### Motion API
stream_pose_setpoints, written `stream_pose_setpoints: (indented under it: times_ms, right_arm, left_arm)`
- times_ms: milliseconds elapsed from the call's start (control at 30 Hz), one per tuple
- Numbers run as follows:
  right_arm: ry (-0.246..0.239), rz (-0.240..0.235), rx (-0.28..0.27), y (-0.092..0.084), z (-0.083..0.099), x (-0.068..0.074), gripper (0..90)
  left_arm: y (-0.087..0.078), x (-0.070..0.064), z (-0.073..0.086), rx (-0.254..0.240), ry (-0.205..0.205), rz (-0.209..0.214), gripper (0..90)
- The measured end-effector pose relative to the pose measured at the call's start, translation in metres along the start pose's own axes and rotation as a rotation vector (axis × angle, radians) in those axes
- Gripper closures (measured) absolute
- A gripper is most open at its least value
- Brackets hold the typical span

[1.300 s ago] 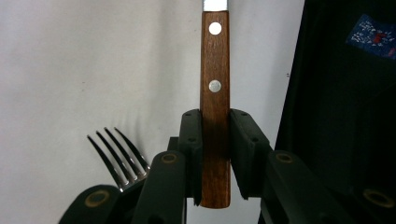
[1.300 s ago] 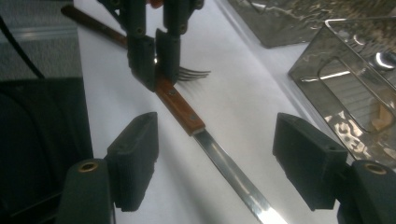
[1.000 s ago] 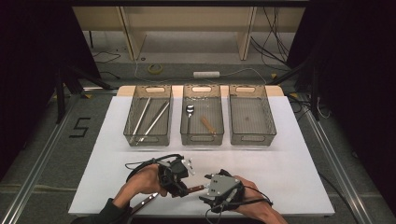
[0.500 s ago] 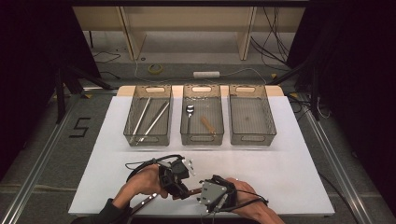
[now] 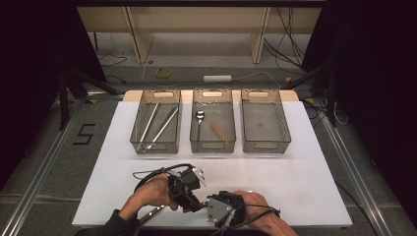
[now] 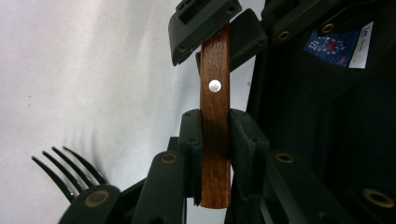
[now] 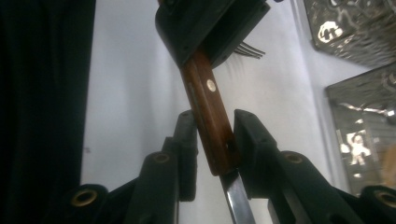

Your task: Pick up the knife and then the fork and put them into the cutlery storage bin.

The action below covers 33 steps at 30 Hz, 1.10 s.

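High view: both grippers meet over the near edge of the white table (image 5: 305, 162), well short of the three wire trays (image 5: 210, 129). The left gripper (image 5: 193, 202) and the right gripper (image 5: 204, 206) face each other with a wooden-handled utensil (image 5: 195, 205) bridging the gap between them, clear of the tabletop.

Left gripper view: the jaws are pressed onto the brown handle (image 6: 215, 130), gripping it near one end. The handle is flat-sided with a metal rivet, and it runs upright to the right gripper's pads (image 6: 198, 25) beyond. A black fork (image 6: 70, 168) lies on the table to one side, untouched.

Right gripper view: the jaws have just been closing, with the handle (image 7: 210, 126) between them. The right-hand pad appears to touch the wood; a sliver of gap remains at the left pad. A steel blade (image 7: 238, 198) leaves the handle at the bottom of this view.

Assessment: stiff, light, not fragile. The wood offers good friction; the polished blade would be slippery and possibly sharp. Hold on the handle's flat faces, near the rivet.
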State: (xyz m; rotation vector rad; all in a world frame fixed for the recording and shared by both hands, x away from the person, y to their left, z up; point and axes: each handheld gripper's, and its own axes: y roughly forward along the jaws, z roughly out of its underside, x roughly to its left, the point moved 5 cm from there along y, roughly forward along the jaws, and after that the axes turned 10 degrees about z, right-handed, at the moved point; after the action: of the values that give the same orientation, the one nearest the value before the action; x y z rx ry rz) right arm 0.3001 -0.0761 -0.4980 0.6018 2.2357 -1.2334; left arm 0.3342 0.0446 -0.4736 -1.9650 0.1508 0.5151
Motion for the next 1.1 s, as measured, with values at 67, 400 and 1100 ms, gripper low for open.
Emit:
stream_pose_setpoints:
  times_ms: [67, 400, 1100]
  right_arm:
    - [-0.035, 0.002, -0.001, -0.001, 0.000, -0.001, 73.4]
    - [-0.109, -0.005, 0.005, -0.004, 0.002, -0.002, 79.0]
    - [0.124, 0.045, 0.033, -0.019, 0.036, -0.042, 79.2]
  left_arm:
    - [0.000, 0.000, 0.000, -0.009, 0.002, 0.002, 74.9]
    - [-0.007, 0.001, -0.002, -0.071, 0.027, -0.018, 71.5]
    - [-0.048, 0.015, 0.027, -0.353, -0.081, -0.335, 26.7]
